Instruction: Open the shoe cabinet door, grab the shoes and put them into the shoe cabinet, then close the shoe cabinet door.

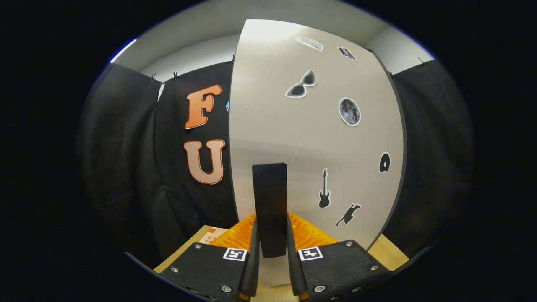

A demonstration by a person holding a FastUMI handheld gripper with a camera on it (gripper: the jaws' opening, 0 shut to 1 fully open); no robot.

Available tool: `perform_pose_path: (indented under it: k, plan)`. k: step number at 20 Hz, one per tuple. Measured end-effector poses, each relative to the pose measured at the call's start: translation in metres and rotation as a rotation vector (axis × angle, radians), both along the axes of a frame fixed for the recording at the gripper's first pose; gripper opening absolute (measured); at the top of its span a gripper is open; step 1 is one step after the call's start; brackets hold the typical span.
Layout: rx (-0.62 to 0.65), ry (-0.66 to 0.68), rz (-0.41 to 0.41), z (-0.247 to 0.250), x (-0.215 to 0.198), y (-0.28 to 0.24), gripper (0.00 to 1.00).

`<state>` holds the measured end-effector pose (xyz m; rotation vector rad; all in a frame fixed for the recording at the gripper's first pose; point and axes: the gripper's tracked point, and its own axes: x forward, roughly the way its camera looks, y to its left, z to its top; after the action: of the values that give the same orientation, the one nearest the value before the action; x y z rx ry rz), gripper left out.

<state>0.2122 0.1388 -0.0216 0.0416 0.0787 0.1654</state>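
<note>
The shoe cabinet door (310,138) is a pale grey panel with small stickers, standing straight ahead and close. A flat black handle (270,197) sticks out from its lower part. My gripper (272,247) is shut on this handle, with one finger (253,251) pressed against each of its sides. The door's left edge stands out against the dark booth wall behind it. Whether the door stands ajar or flush I cannot tell. No shoes are in sight.
A light wooden tabletop (390,251) lies under the cabinet, showing on both sides of the fingers. A small card (212,235) lies on it to the left of the fingers. Black cloth walls close in on both sides.
</note>
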Motion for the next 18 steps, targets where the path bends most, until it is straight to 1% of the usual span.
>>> perform_pose_path:
  k: [18]
  plan:
    - [0.027,0.01,-0.042,-0.003,-0.044,-0.046,0.3]
